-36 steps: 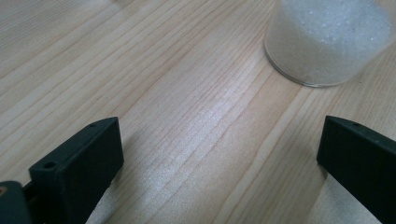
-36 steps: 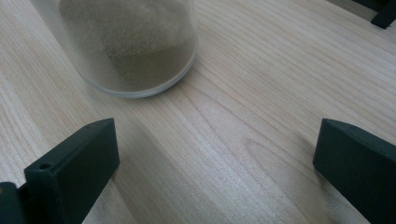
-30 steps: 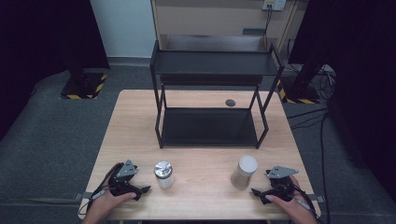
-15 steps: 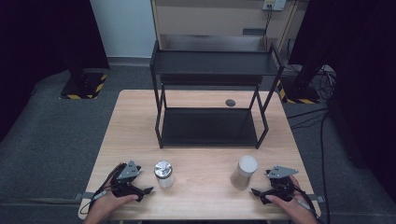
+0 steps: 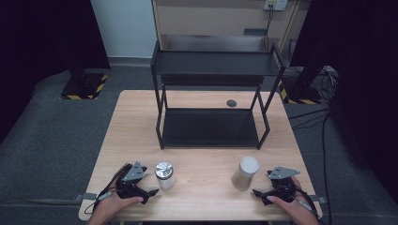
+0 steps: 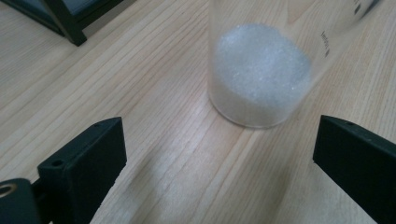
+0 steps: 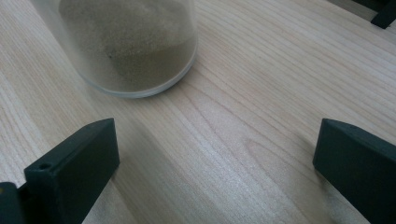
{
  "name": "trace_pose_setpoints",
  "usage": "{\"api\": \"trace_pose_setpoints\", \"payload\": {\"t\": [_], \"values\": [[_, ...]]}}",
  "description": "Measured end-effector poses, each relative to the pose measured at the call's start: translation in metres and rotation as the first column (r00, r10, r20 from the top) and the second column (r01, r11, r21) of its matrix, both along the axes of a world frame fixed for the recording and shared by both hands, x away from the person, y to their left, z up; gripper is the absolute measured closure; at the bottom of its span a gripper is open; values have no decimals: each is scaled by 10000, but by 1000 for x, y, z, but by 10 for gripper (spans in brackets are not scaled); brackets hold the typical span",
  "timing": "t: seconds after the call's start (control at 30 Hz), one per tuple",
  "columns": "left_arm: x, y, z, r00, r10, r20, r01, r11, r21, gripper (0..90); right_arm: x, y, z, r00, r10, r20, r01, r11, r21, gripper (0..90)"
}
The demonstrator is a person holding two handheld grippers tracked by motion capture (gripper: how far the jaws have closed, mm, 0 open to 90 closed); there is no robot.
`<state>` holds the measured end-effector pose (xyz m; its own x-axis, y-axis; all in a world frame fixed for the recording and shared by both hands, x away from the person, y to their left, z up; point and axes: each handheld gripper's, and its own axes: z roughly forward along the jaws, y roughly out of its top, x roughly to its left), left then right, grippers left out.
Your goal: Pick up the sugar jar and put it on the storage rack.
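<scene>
Change since a second ago: left gripper (image 5: 151, 191) has shifted slightly along the near edge; its jaws have just been closing a little, nothing between them. The right gripper (image 5: 257, 192), both jars and the rack lie as before.

Item 1, left gripper. Jaws stand wide apart with bare wood between them. Held low on the table (image 5: 202, 187) by the person's left hand (image 5: 115, 204), near the front left corner.

Item 2, clear jar of white granules (image 5: 164, 175). Metal-coloured lid seen from above in the high view; the left gripper view instead gives the glass wall and the white fill heaped at its base (image 6: 259, 79). Stands upright just beyond the left jaws, toward the right-hand jaw, apart from both.

Item 3, right gripper. Jaws wide, empty. Held by the right hand (image 5: 286, 201) near the front right corner.

Item 4, jar of tan powder (image 5: 245, 172). White lid in the high view; the right gripper view shows the brown fill through the glass (image 7: 135, 46). Stands ahead of the left-hand jaw, not touching.

Item 5, black two-tier rack (image 5: 211, 126). Occupies the far half of the table; one foot shows in the left gripper view (image 6: 70, 28).

Open room: bare wood between the two jars and between jars and rack. Both grippers sit close to the table's near edge.
</scene>
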<state>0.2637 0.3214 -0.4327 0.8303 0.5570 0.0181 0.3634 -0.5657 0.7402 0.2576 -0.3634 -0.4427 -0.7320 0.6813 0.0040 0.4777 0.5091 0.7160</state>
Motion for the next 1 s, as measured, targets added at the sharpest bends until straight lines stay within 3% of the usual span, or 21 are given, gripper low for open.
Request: {"api": "trace_pose_setpoints", "payload": {"t": [1.0], "values": [[4, -20, -4, 9990, -305, 327, 319, 9986, -421, 17, 0, 0, 0, 10000, -24, 2, 24, 10000, 2, 9]]}}
